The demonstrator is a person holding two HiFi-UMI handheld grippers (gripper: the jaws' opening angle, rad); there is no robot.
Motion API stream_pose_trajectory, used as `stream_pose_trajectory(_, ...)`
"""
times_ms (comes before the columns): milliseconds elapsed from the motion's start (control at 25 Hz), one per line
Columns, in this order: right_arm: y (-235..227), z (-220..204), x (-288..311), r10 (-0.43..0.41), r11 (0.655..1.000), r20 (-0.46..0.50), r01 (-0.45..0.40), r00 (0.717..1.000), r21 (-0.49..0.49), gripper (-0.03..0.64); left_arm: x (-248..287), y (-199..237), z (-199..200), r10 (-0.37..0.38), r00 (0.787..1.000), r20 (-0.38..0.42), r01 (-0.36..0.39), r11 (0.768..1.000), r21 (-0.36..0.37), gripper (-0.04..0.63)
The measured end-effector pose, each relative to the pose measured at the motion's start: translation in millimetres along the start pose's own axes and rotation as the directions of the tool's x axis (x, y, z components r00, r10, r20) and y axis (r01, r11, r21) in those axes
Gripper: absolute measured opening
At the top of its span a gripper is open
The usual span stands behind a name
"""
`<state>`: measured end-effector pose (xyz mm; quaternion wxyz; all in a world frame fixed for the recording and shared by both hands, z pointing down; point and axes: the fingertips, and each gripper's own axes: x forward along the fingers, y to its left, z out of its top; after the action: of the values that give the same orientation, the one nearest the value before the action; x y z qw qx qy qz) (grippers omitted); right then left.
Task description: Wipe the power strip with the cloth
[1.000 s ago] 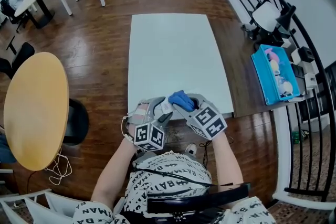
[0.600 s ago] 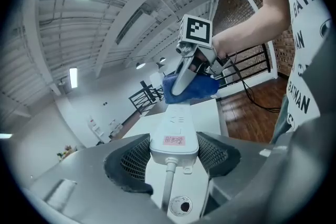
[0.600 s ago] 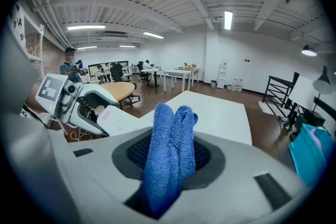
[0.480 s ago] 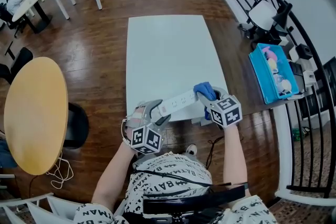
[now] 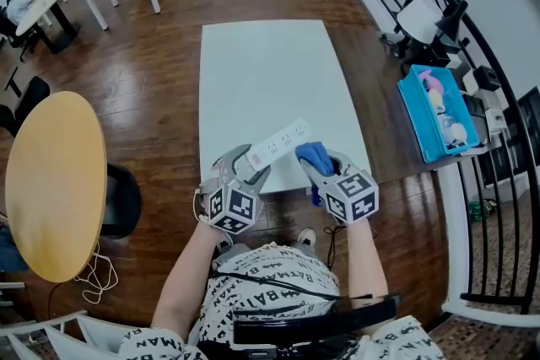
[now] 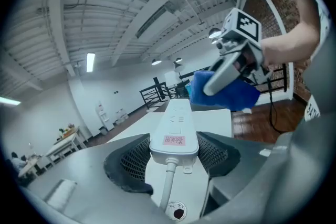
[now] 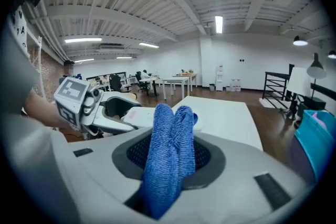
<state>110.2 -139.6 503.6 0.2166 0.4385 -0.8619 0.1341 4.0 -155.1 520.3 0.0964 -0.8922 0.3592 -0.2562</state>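
Teal bin (image 5: 410, 110): pale items (image 5: 445, 112) | left claw (image 6: 174, 148): power strip (image 6: 175, 122) | right claw (image 7: 171, 150): cloth (image 7: 167, 165)

A dark wood floor (image 5: 160, 72) lies under 1 long white table (image 5: 261, 80). A round yellow table (image 5: 55, 181) stands left. Black railing (image 5: 509, 206) runs right.

One power strip (image 5: 283, 142), one cloth (image 5: 314, 154), two tongs (image 5: 250, 168) (image 5: 315, 171)

Shirt (image 5: 272, 281) print reads "BATMAN", repeated. Pink label (image 6: 174, 140) on power strip (image 6: 177, 115) illegible.
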Motion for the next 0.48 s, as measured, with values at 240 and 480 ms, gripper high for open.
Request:
stream_pose_trajectory(240,39,-15,32,0.046,0.997,-0.021,-0.045,0.999,0.057,0.133,8,5,3,0.045,0.999,-0.012,-0.046,0.995,-0.084,0.282)
stream_pose_trajectory(480,49,-15,39,0.062,0.997,-0.028,-0.060,0.998,0.056,0.132,1,0,2,0.051,0.999,-0.014,-0.052,0.997,-0.054,0.282)
